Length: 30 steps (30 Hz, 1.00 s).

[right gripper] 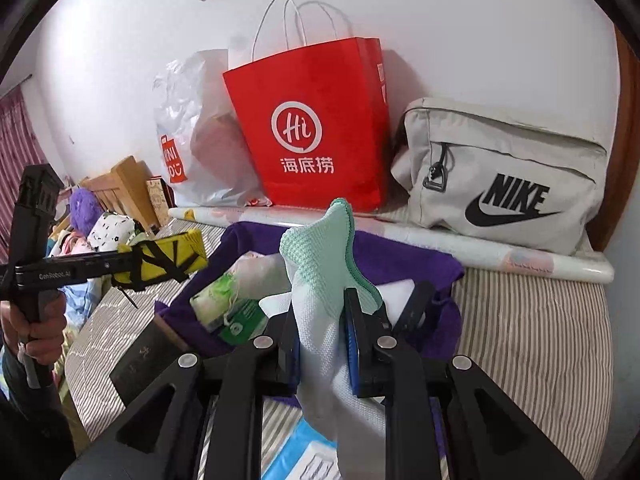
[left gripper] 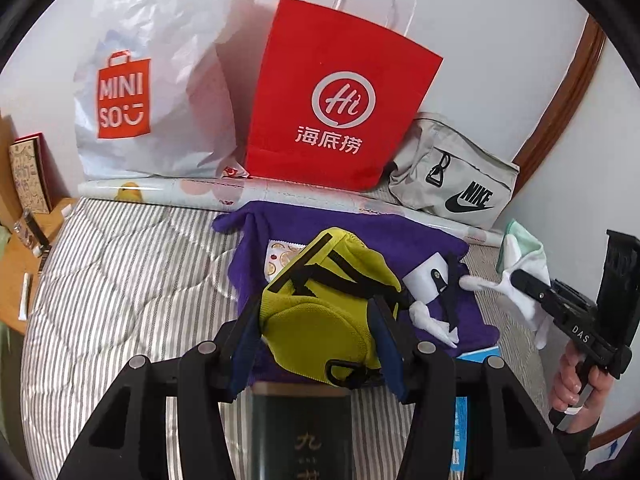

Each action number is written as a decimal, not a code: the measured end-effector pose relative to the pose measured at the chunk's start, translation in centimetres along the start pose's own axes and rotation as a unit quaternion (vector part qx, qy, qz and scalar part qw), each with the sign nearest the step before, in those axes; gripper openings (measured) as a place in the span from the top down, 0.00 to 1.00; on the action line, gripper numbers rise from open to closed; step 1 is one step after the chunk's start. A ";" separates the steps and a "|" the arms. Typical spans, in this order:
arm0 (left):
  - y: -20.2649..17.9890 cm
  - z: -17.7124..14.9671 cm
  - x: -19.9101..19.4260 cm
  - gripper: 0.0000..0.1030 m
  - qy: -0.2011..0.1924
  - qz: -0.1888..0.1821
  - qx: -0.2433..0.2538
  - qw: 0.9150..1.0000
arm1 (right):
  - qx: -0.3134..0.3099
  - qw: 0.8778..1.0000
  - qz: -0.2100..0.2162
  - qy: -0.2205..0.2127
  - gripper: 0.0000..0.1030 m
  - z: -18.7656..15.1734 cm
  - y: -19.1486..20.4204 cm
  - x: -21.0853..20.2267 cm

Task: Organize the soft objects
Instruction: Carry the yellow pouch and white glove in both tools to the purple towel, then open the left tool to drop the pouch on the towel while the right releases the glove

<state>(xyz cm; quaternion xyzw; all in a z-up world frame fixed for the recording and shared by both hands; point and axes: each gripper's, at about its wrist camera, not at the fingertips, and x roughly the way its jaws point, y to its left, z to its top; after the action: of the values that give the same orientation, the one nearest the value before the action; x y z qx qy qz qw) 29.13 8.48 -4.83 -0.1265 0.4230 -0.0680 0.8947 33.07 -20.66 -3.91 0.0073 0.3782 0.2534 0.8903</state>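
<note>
A: Taking the red paper bag [left gripper: 340, 96] as the mark, what stood to its left?

B: A white plastic bag [left gripper: 160, 92] leaned on the wall just beside it. Below and in front of the red bag a purple cloth [left gripper: 360, 232] lay spread on the striped bedding [left gripper: 120, 280].

A: And the left gripper [left gripper: 316, 344]?

B: It hovered over that purple cloth, in front of the red bag, its jaws clamped on a yellow pouch [left gripper: 328, 300] whose black straps hung out between the fingers.

A: Further right?

B: The right gripper [right gripper: 322, 344] was closed on a white-and-mint cloth [right gripper: 320, 264], which rose between its blue pads with the mint end uppermost, in front of the red bag's right corner. A grey sling bag [right gripper: 508, 176] rested right of the red bag against the wall.
</note>
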 end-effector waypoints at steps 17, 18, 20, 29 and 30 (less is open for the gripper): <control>0.8 3.7 7.9 0.51 0.036 -0.014 -0.023 0.999 | 0.000 0.998 0.014 0.069 0.82 1.6 -1.6 9.0; 0.8 3.7 8.2 0.51 0.038 -0.015 -0.021 0.999 | -0.001 0.997 0.016 0.075 0.82 1.5 -1.6 9.5; 0.8 3.8 9.2 0.51 0.044 -0.015 -0.019 0.999 | -0.005 0.996 0.019 0.087 0.82 1.3 -1.6 10.5; 0.9 3.6 12.1 0.51 0.074 0.000 -0.011 0.997 | -0.006 0.993 0.015 0.119 0.81 0.6 -2.0 12.9; 1.0 3.5 12.2 0.51 0.077 0.000 -0.010 0.997 | -0.008 0.992 0.016 0.123 0.81 0.5 -1.9 13.2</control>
<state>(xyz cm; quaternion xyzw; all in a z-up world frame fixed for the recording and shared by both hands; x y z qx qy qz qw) 39.59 7.20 -11.98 -0.1299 0.4913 -0.0738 0.8581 41.96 -16.20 -12.75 -0.0247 0.4829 0.2699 0.8327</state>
